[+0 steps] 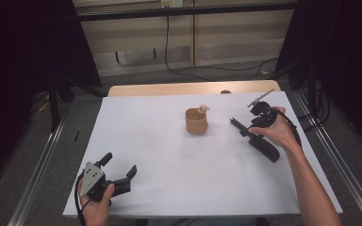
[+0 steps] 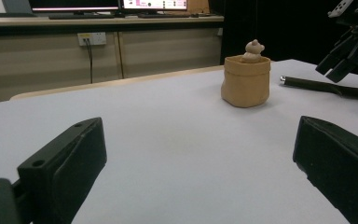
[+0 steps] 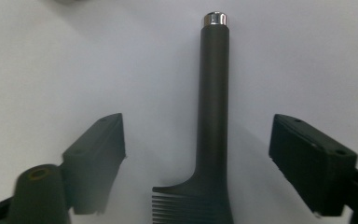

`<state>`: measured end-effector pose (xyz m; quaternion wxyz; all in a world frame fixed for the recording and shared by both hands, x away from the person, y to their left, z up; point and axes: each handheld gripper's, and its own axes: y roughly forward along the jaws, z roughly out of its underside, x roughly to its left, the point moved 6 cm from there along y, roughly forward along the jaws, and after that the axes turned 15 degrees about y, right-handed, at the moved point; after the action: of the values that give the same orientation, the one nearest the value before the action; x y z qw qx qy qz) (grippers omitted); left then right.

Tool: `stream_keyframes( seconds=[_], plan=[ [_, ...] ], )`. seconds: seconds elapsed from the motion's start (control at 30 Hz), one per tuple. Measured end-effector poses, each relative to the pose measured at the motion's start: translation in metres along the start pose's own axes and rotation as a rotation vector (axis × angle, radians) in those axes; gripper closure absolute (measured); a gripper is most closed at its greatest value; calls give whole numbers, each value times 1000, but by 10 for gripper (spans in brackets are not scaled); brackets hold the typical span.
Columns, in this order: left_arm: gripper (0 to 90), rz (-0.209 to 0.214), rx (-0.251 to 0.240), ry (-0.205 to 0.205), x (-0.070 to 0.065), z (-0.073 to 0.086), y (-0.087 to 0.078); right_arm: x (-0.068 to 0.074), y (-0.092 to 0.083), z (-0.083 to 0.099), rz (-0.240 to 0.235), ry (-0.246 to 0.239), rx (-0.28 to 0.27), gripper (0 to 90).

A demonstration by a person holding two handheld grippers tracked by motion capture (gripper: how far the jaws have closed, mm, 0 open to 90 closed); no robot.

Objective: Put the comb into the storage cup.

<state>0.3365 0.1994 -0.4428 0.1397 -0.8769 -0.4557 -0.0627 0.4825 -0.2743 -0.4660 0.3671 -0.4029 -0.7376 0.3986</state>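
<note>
A black comb [image 1: 267, 149] lies flat on the white table top [image 1: 169, 169] at the right, its silver-capped handle pointing toward the middle. My right gripper [image 1: 253, 127] hangs over it, pointing down. In the right gripper view the comb's handle [image 3: 213, 93] runs between the open jaws of that gripper [image 3: 197, 128], and neither pad touches it. A tan pouch-shaped cup [image 1: 196, 122] stands near the table's centre with a small beige figure [image 2: 253, 49] in it. My left gripper [image 1: 119, 165] rests open at the near left with nothing between its fingers.
A wooden strip [image 1: 169, 88] edges the far side of the table. Metal rails [image 1: 42, 155] run along both sides on the floor. Cables [image 1: 207, 68] lie on the floor beyond, in front of low cabinets. Wide bare table lies between the left gripper and the cup.
</note>
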Motion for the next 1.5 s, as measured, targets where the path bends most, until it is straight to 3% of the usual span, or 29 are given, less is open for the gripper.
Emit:
stream_keyframes(
  seconds=[0.2, 0.37, 0.67, 0.73, 0.97, 1.5],
  plan=[
    [27, 0, 1, 2, 0, 0, 0, -5, 10, 4, 27, 10, 63, 325],
    [27, 0, 1, 0, 0, 0, 0, -7, 9, 5, 17, -5, 67, 437],
    [27, 0, 2, 2, 0, 0, 0, -6, 13, 5, 31, -22, 83, 522],
    [28, -2, 0, 2, 0, 0, 0, -5, 13, 5, 31, -30, 90, 579],
    [27, 1, -2, 1, 0, -1, 0, -5, 17, 6, 70, -55, 112, 629],
    [28, 0, -3, 3, 0, 0, -1, -7, 18, 6, 76, -26, 114, 693]
  ],
)
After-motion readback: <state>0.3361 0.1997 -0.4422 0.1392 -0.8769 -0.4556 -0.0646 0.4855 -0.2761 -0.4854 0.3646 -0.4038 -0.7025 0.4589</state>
